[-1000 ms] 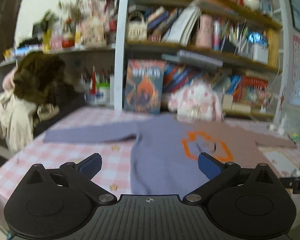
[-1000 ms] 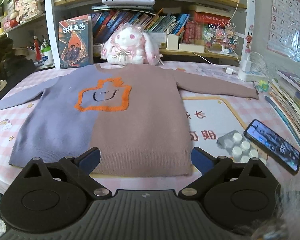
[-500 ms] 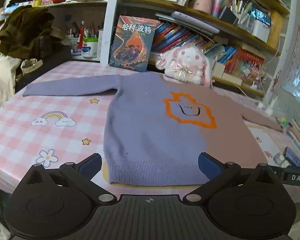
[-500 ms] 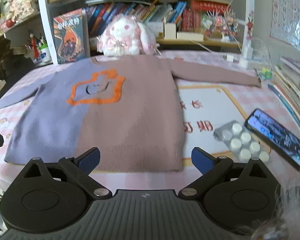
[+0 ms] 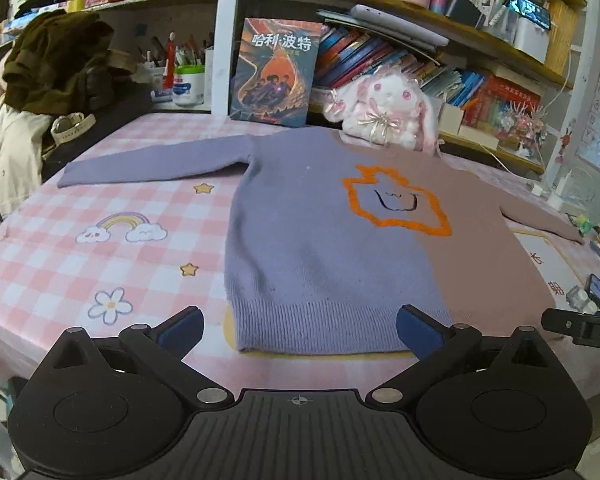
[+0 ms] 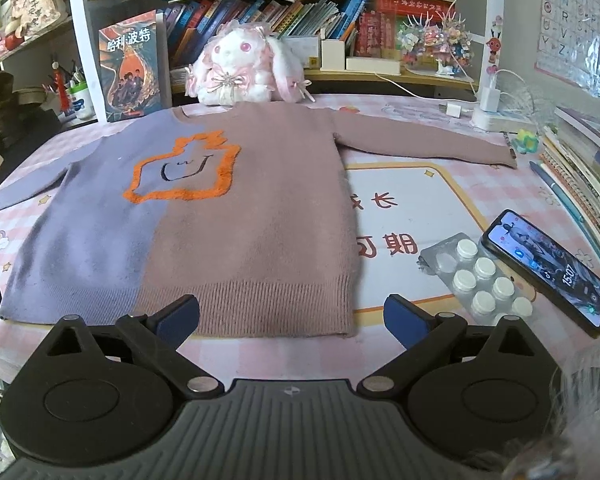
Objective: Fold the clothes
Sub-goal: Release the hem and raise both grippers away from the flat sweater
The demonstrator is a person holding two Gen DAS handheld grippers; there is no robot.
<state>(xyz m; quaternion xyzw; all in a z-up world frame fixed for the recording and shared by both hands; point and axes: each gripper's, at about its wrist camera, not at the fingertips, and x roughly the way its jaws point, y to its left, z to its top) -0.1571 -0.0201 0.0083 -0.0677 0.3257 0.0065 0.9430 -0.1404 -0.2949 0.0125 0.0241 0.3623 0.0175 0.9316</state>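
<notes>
A knit sweater (image 5: 320, 248), half lilac and half dusty pink with an orange outline on the chest, lies flat and face up on the pink checked table, both sleeves spread out. It also shows in the right wrist view (image 6: 236, 220). My left gripper (image 5: 299, 332) is open and empty, just before the hem of the lilac half. My right gripper (image 6: 291, 322) is open and empty, just before the hem of the pink half. A part of the right gripper (image 5: 580, 330) shows at the right edge of the left wrist view.
A white plush rabbit (image 6: 236, 70) and a standing book (image 5: 274, 72) sit behind the collar, under bookshelves. A phone (image 6: 544, 264) and a pill blister pack (image 6: 480, 276) lie right of the sweater. A stack of books (image 6: 588, 168) is at the right edge. A clothes pile (image 5: 48, 80) is at the left.
The left gripper has swung from a blurred high view down toward the table and closer to the lilac hem. The right gripper has moved slightly nearer the pink hem. The sweater has not moved.
</notes>
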